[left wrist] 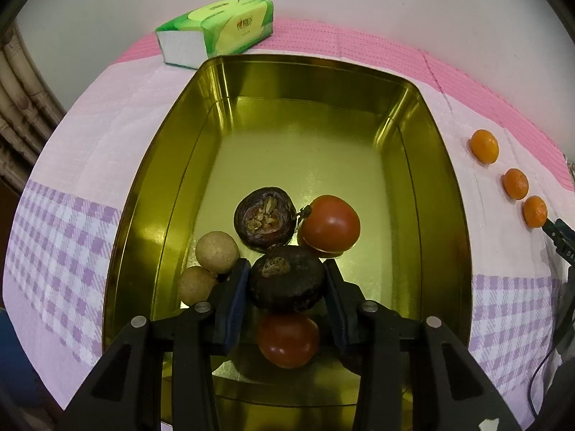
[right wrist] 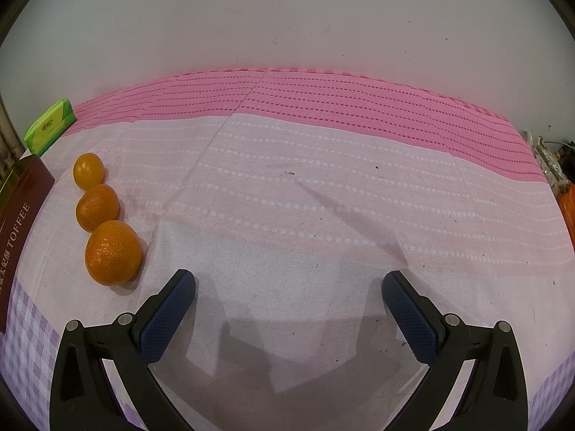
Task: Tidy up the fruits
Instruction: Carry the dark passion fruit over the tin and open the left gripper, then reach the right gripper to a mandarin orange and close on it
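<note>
**Seven fruits in the tin, three waiting outside**

One big gold tin [left wrist: 424, 115] fills the left wrist view on the pink and checked cloth [right wrist: 305, 186], and inside it the left gripper [left wrist: 286, 280] is clamped narrow on a dark mangosteen [left wrist: 285, 278], blue pads against both flanks. It hangs just above a red tomato [left wrist: 288, 339]; whether they touch I cannot tell. Beyond sit a second tomato [left wrist: 330, 223] and an upturned mangosteen [left wrist: 265, 218], touching each other, and two pale longans [left wrist: 216, 253] crowd the left finger.

Over on the bare cloth, the right gripper [right wrist: 288, 294] stands wide, nothing between its pads. Three oranges [right wrist: 113, 251] line up just beside the tin's brown outer wall, the nearest close to the left pad.

To my eye, the fruit wants sorting by kind, so this mangosteen belongs beside its twin. Lift straight, clear the tomato, set down gently. Watch the longans: a nudge rolls them. The green tissue pack [left wrist: 219, 28] behind the tin is well clear.
</note>
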